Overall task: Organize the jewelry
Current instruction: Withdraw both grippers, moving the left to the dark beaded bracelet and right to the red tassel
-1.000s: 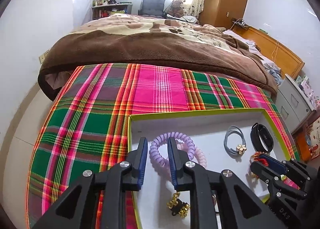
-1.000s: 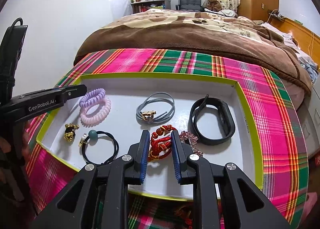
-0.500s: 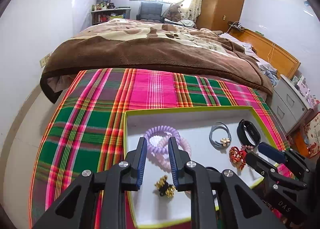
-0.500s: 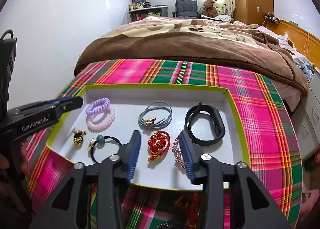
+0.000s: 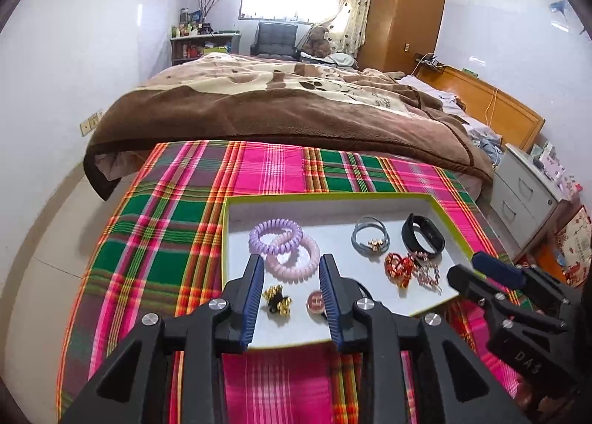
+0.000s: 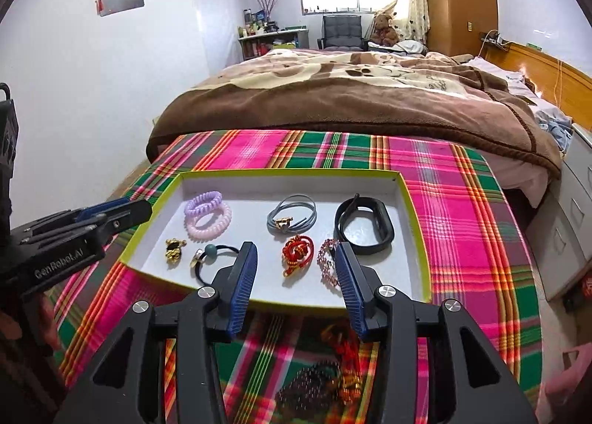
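Note:
A shallow white tray with a lime rim (image 6: 416,224) (image 5: 224,239) lies on a plaid cloth. In it are purple and pink spiral bands (image 6: 209,215) (image 5: 283,248), a gold-and-black piece (image 6: 173,250) (image 5: 277,300), a black hair tie with a teal bead (image 6: 212,257), a grey cord bracelet (image 6: 292,218) (image 5: 370,239), a red knotted bracelet (image 6: 298,253) (image 5: 397,266), a pink bead bracelet (image 6: 326,261) and a black wristband (image 6: 364,226) (image 5: 421,237). My left gripper (image 5: 292,289) is open and empty above the tray's near left. My right gripper (image 6: 296,276) is open and empty over its near edge.
More beaded jewelry (image 6: 333,372) lies on the plaid cloth (image 6: 473,239) in front of the tray, under my right gripper. A bed with a brown blanket (image 6: 351,98) stands behind the cloth. Grey drawers (image 6: 569,224) stand at the right.
Both grippers have pulled back and up from the tray. Both have opened wider. The red bracelet that was between my right fingers now lies free in the tray.

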Available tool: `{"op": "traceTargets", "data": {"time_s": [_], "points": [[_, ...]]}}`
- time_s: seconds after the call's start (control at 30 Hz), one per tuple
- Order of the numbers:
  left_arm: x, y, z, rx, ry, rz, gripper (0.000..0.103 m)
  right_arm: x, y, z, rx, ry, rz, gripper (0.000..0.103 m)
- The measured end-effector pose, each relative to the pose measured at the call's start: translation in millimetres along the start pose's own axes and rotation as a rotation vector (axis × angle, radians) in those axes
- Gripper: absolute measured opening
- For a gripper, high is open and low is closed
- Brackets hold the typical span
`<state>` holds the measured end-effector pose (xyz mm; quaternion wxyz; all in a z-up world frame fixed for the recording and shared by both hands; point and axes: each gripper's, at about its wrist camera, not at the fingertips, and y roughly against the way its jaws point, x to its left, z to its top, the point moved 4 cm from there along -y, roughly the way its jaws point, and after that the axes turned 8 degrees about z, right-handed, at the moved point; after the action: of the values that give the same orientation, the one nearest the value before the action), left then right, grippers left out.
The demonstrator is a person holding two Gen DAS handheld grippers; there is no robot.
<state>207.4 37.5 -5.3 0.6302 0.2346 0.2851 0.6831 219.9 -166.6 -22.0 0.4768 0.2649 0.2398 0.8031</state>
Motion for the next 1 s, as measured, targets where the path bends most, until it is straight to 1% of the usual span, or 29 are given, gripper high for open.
{"op": "traceTargets", "data": {"time_s": [0.07,0.23,0.47,0.63,0.7,0.87,1.0], "points": [[-2.4,6.3,-4.3,0.0,0.004,-0.019,0.031,0.3,5.6,-1.8,-0.009,0.001,0.002,0.045],[-6.8,26.2,-16.5,-0.037,0.002,-0.014,0.031,-1.1,23.2,-7.9,-0.027,-0.009,0.003,0.045],[-16.0,42.1,-32.3,-0.043,0.0,-0.055,0.031,-12.6,44.0,-22.1,-0.046,-0.006,-0.025,0.045],[-34.8,45.2,-44.9,-0.033,-0.033,-0.11,0.032,-27.8,56.8,-35.0,-0.049,-0.026,-0.049,0.045],[-42.6,45.4,-50.0,-0.031,-0.045,-0.128,0.037,-34.4,61.8,-39.8,-0.052,-0.04,-0.057,0.045],[-67.5,43.0,-64.4,-0.007,-0.087,-0.193,0.038,-52.9,71.5,-49.1,-0.054,-0.074,-0.07,0.045],[-91.3,36.8,-74.0,0.028,-0.118,-0.245,0.038,-65.9,77.0,-56.2,-0.056,-0.099,-0.081,0.045]]}}
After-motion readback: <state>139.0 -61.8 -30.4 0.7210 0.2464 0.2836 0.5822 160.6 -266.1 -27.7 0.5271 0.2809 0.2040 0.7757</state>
